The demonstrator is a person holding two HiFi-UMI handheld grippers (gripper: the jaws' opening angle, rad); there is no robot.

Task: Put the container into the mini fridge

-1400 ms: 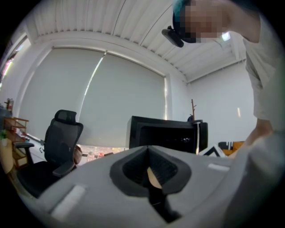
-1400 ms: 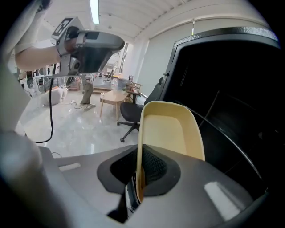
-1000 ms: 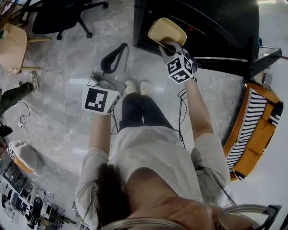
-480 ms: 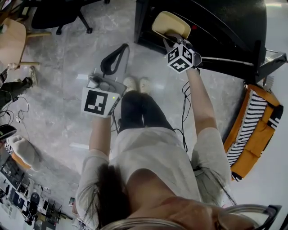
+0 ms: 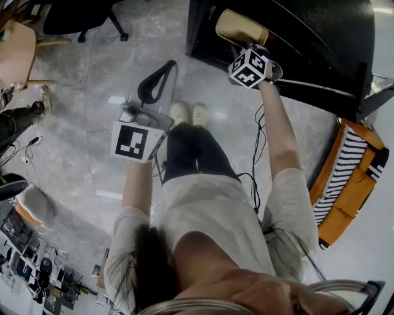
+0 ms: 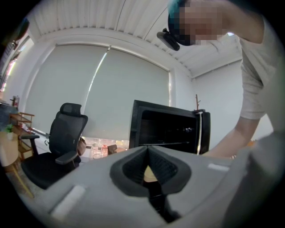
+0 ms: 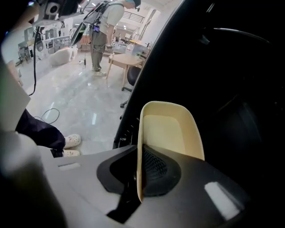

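Note:
A cream plastic container (image 5: 241, 27) is held by its rim in my right gripper (image 5: 245, 50), which is shut on it at the mouth of the black mini fridge (image 5: 308, 49). In the right gripper view the container (image 7: 171, 129) stands on edge between the pads of the right gripper (image 7: 139, 153), with the dark inside of the fridge (image 7: 222, 67) right behind it. My left gripper (image 5: 169, 64) hangs lower over the floor, shut with nothing in it. The left gripper view shows the left gripper (image 6: 147, 150) pointing at the open fridge (image 6: 169, 129).
A black office chair (image 5: 80, 15) and a wooden table (image 5: 18, 55) stand at the far left. An orange, striped bag (image 5: 348, 178) lies right of the fridge. Another person's leg (image 5: 18, 126) and cables are on the grey floor at left. The fridge door (image 6: 202, 131) stands open.
My right gripper has carried the container forward and to the right, up to the fridge opening. The left gripper has stayed in place.

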